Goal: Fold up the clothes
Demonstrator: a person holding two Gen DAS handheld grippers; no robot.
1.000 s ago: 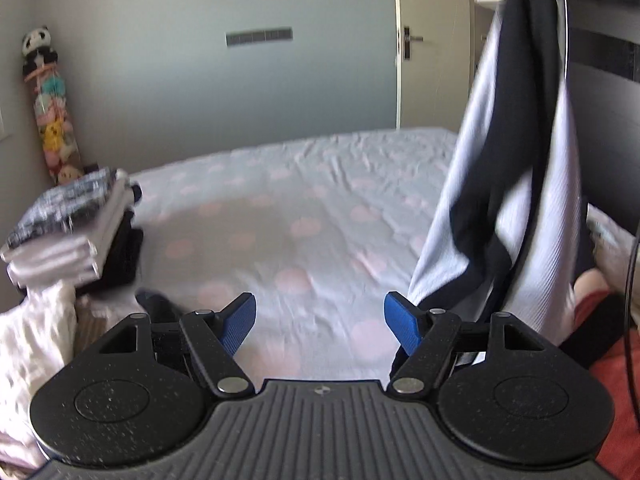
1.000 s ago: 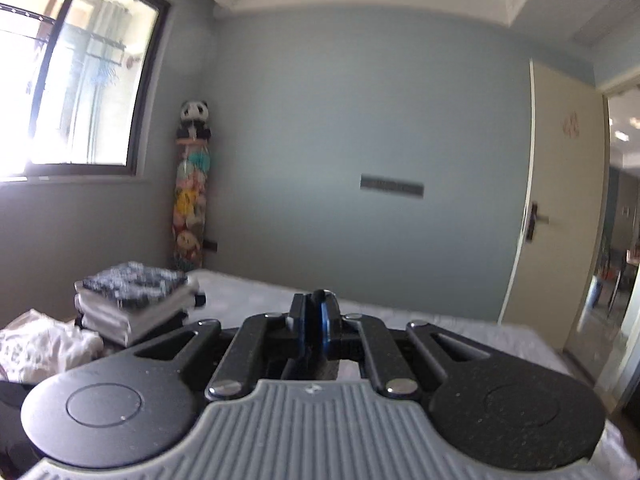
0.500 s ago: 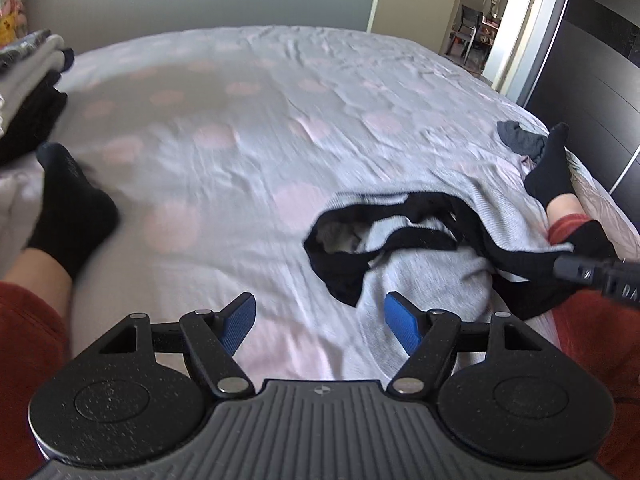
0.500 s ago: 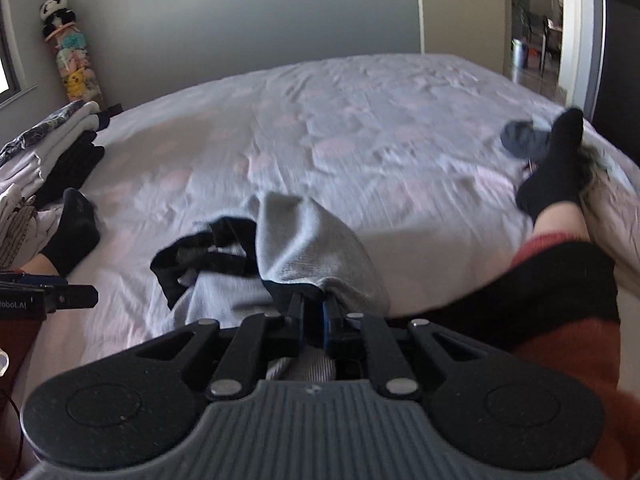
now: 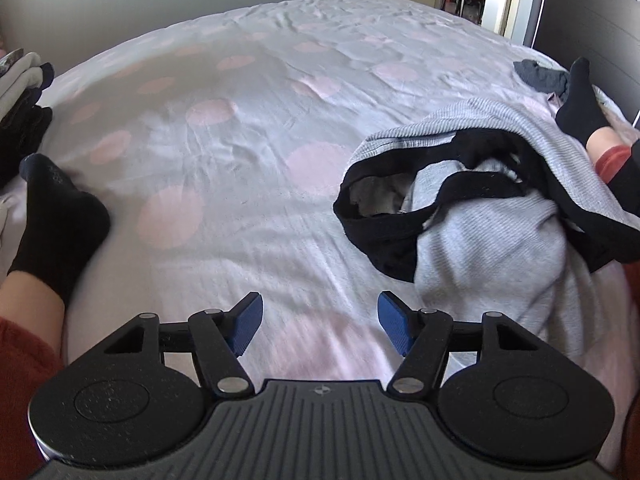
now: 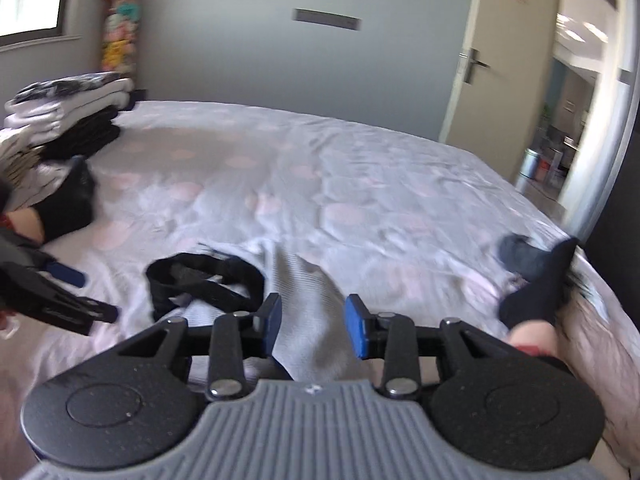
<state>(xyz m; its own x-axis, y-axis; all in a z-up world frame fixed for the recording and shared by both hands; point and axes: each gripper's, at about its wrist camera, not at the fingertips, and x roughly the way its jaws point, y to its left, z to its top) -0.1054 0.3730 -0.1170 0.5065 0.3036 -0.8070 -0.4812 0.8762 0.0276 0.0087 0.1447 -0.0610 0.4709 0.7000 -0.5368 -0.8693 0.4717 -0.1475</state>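
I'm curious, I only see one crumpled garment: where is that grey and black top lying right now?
The grey and black top lies bunched on the spotted bedsheet, right of centre in the left wrist view, beside the person's socked foot and just ahead of the right gripper.

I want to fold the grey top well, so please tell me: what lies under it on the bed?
The grey top lies crumpled on the spotted bedsheet, its far right part draped over the person's leg. Its folds cover whatever else may lie beneath.
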